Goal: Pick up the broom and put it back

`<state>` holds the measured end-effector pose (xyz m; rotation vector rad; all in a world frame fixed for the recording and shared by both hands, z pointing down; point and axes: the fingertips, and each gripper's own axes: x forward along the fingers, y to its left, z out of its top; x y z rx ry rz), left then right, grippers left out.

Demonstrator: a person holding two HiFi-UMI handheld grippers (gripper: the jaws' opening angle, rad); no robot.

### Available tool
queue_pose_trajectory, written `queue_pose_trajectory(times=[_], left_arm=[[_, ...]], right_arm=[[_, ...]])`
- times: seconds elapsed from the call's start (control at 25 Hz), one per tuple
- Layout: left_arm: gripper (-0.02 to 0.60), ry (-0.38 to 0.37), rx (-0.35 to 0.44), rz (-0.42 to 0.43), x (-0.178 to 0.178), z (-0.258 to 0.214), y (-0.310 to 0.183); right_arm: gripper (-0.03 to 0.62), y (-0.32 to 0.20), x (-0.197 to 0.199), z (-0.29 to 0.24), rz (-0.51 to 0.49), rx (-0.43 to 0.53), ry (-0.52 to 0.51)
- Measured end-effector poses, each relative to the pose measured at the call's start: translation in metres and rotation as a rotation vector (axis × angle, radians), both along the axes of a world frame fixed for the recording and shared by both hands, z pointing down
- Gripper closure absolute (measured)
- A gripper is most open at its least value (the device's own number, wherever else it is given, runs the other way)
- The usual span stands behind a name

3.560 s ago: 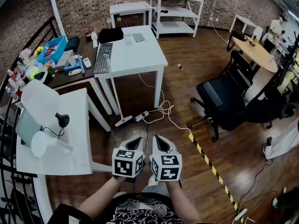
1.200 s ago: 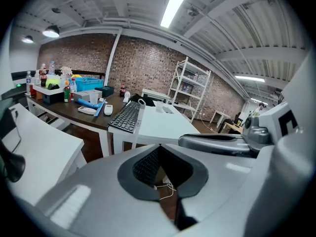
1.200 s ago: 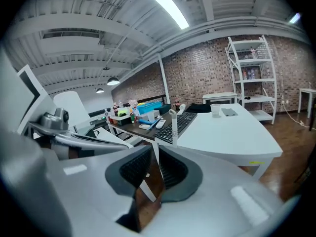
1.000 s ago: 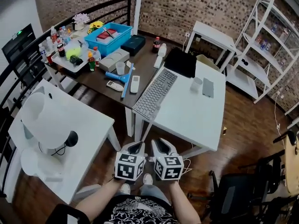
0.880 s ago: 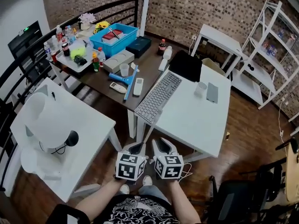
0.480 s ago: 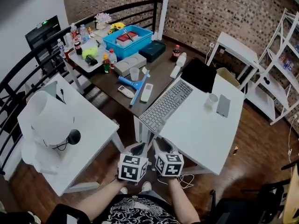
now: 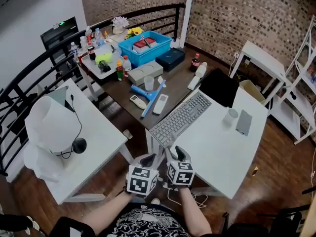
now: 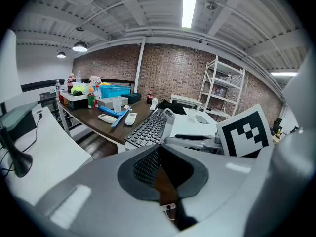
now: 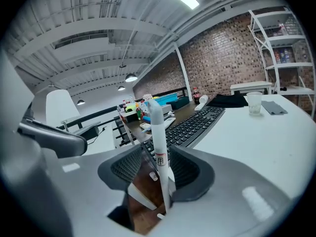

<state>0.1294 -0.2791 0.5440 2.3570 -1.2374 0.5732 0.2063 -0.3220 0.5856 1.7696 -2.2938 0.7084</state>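
Note:
The broom shows as a thin white handle [image 9: 159, 147] standing upright against the front edge of the white table [image 7: 222, 149]. Its looped top [image 8: 169, 116] rises beside the keyboard [image 7: 180, 118]. My right gripper [image 9: 158, 174] [image 7: 177, 156] has the handle between its jaws, which are opening, and the pads stand off it on both sides. My left gripper [image 8: 160, 171] [image 7: 147, 161] hovers close at the left with its jaws nearly together and nothing between them, only floor showing below. The broom's head is hidden.
A dark table [image 7: 173, 80] behind holds a blue bin [image 7: 148, 46], bottles, a cup and a blue brush [image 7: 148, 94]. A second white table [image 7: 94, 152] with a white lamp-like object stands at the left. A black railing [image 7: 29, 78] runs behind. Cup [image 7: 230, 115] and phone lie on the white table.
The head view has swung, so the tables sit lower and nearer. Both grippers have moved forward to the white table's front corner, the right one closing in on the handle.

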Motion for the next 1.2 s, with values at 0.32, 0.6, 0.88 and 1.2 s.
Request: queue_pose_trajectory(times=[0.32,0.6,0.88,1.2], left_arm=[[0.575,-0.009,0.024,-0.006,0.007,-0.004,-0.014],[0.575,-0.007,-0.004,-0.039,-0.005,0.004,-0.015],[0.575,0.007,-0.01,-0.075,-0.014,0.006,-0.008],[0.575,0.013,0.01,-0.107,-0.027,-0.004,0.003]], right_arm=[[0.387,-0.024,-0.004,0.012,-0.065,-0.009,-0.008],[0.431,-0.037,-0.008,0.024,-0.074,-0.029,0.039],[0.494,-0.039,-0.007,0.025,-0.068,-0.013,0.075],[0.495,-0.02,-0.016,0.019,-0.072,0.012,0.071]])
